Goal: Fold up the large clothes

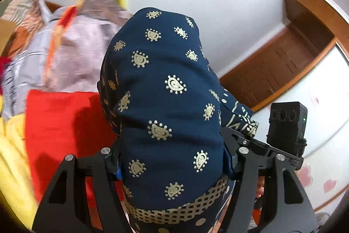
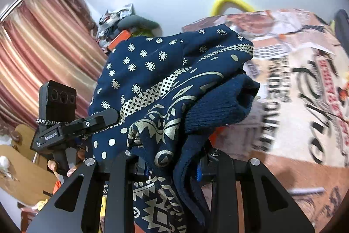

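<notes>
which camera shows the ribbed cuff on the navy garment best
The right wrist view: the ribbed cuff lies open to it, bunched beside the gold print. The left wrist view shows only the navy garment and its printed face, no cuff.

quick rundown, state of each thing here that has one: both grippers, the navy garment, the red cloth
left gripper: shut on the navy garment
right gripper: shut on the navy garment
navy garment: bunched, lifted, draped over both grippers
red cloth: lying spread out below, not gripped
curtain: drawn, hanging in folds

Navy garment [image 1: 165,88] with cream paisley motifs; red cloth [image 1: 65,123] beside it.
</notes>
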{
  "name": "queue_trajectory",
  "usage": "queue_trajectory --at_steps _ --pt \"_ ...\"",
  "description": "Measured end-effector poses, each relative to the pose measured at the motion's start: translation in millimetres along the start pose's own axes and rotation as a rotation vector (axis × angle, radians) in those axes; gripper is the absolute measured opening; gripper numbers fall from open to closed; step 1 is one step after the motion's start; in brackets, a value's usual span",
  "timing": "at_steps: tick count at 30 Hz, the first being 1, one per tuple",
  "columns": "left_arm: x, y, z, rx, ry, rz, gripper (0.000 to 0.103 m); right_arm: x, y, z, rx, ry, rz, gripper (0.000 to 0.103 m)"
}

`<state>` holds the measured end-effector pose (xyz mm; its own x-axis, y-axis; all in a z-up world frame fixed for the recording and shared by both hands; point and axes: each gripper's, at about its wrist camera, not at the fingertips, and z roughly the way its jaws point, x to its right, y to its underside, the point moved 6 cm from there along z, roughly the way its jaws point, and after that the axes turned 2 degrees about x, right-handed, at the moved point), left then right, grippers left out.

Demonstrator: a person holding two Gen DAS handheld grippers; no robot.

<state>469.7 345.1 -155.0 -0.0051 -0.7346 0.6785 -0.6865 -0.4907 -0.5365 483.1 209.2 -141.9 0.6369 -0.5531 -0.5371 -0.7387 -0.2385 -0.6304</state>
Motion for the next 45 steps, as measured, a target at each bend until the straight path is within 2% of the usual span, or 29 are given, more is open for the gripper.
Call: queue_trajectory --at_steps 2,5,9,11,13,14,16,19,23,25,27,31,34,36,38,42,45 --pt "-37 -3 2 -0.007 -0.032 -0.045 0.066 -4 0 29 -0.030 -0.009 -0.001 0.026" --pt "-92 1 6 -0.038 -0.067 -0.136 0.066 -4 7 72 -0.077 0.028 -0.033 0.026" --pt "-175 19 15 -0.100 -0.116 -0.280 0.066 7 27 123 -0.174 0.053 -0.046 0.026" --pt "-204 33 18 -0.121 -0.109 -0.333 0.068 21 40 143 -0.220 0.067 -0.034 0.026" --pt "-215 42 19 -0.119 -0.059 -0.359 0.071 35 51 150 -0.250 0.042 -0.010 0.030" --pt "-214 44 18 -0.116 -0.036 -0.352 0.071 38 54 149 -0.251 0.036 -0.003 0.032" --pt "-207 46 16 -0.114 -0.067 -0.310 0.072 41 60 142 -0.250 0.040 -0.012 0.038" --pt "-183 44 11 -0.102 -0.195 -0.223 0.073 41 64 127 -0.249 0.113 -0.055 0.042" --pt "-155 49 4 -0.077 -0.350 -0.118 0.076 26 68 111 -0.223 0.224 -0.147 0.042" --pt "-145 56 1 -0.056 -0.420 -0.072 0.078 19 72 111 -0.226 0.236 -0.165 0.046" --pt "-140 60 -6 -0.029 -0.448 -0.049 0.078 16 80 115 -0.238 0.243 -0.174 0.053" --pt "-125 73 -36 0.025 -0.479 0.021 0.079 24 100 129 -0.282 0.295 -0.202 0.055" --pt "-122 89 -35 -0.009 -0.527 0.095 0.081 33 101 125 -0.269 0.310 -0.148 0.061" --pt "-125 103 -29 -0.059 -0.565 0.118 0.082 38 102 117 -0.263 0.304 -0.118 0.061" --pt "-131 116 -25 -0.070 -0.587 0.106 0.086 41 103 110 -0.261 0.302 -0.095 0.061" --pt "-132 125 -37 -0.038 -0.571 -0.003 0.086 37 105 89 -0.248 0.304 -0.086 0.061" --pt "-115 129 -50 -0.025 -0.595 0.012 0.085 22 100 62 -0.208 0.310 -0.104 0.061"
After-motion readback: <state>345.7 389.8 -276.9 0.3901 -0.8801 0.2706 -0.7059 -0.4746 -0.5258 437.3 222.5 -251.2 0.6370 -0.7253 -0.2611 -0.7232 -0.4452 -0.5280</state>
